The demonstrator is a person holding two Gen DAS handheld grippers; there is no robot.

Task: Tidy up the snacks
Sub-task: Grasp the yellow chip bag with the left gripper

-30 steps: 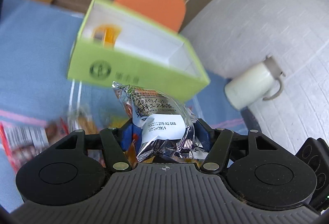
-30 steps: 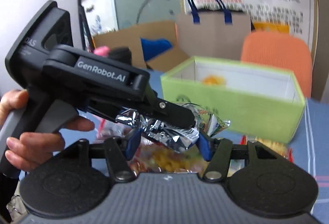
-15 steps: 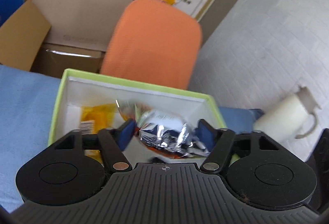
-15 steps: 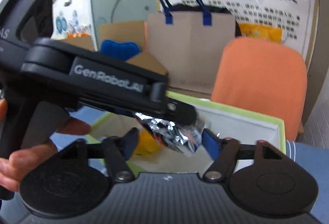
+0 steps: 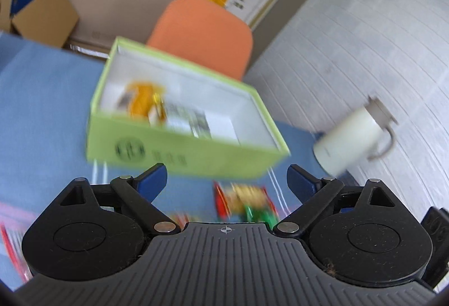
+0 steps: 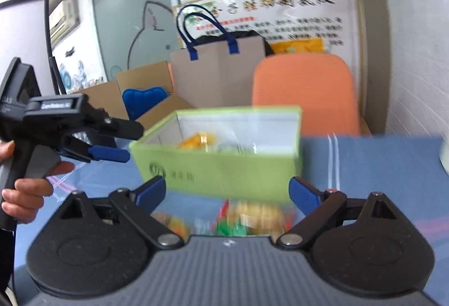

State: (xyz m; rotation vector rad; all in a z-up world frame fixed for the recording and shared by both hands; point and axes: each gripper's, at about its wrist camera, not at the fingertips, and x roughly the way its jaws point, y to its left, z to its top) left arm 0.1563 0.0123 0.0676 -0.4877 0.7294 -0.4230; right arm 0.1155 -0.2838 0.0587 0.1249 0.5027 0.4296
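Both grippers, left [image 5: 226, 182] and right [image 6: 227, 192], are opening with nothing between them, so each should settle squarely over one packet [image 5: 247, 200] below the box [image 5: 179, 121] before closing.

A: Both views bright, even daylight, no hard shadows.
B: Blur? Green box [image 5: 179, 154] smeared in both, snack packets [image 6: 247, 217] mushy, mug [image 5: 350, 143] soft.
A: Yep. Fisheye bends wall lines at edges; poster [image 6: 280, 11] shows glare.
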